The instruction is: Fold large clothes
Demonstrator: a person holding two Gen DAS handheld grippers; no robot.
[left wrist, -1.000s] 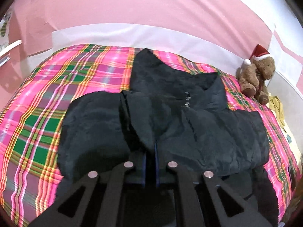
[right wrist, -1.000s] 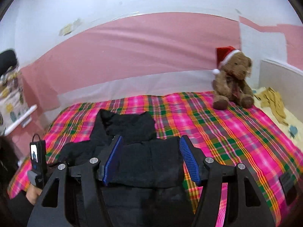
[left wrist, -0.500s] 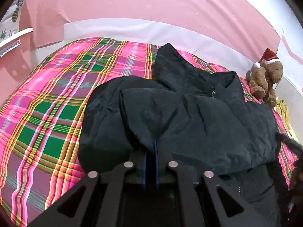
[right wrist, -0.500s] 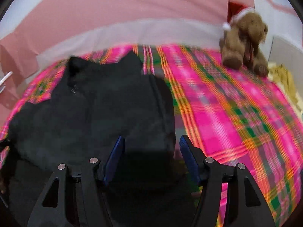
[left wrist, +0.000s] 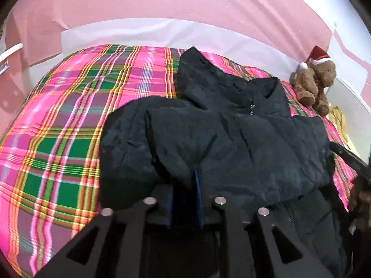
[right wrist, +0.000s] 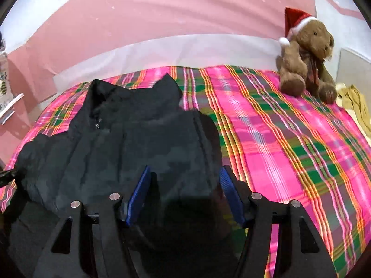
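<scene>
A large black padded jacket lies on a pink and green plaid bed cover, collar toward the far wall. My left gripper is shut on a fold of the jacket's near edge, the cloth bunched over its blue pads. In the right wrist view the same jacket lies left of centre. My right gripper is open and empty, its blue pads spread just above the jacket's right side.
A brown teddy bear with a red Santa hat sits at the bed's far right corner; it also shows in the left wrist view. A yellow cloth lies beside it. A pink and white wall runs behind the bed.
My right gripper has dropped from above the bed to just over the jacket's right side, still open. My left gripper stays shut on the fold and has shifted a little.
</scene>
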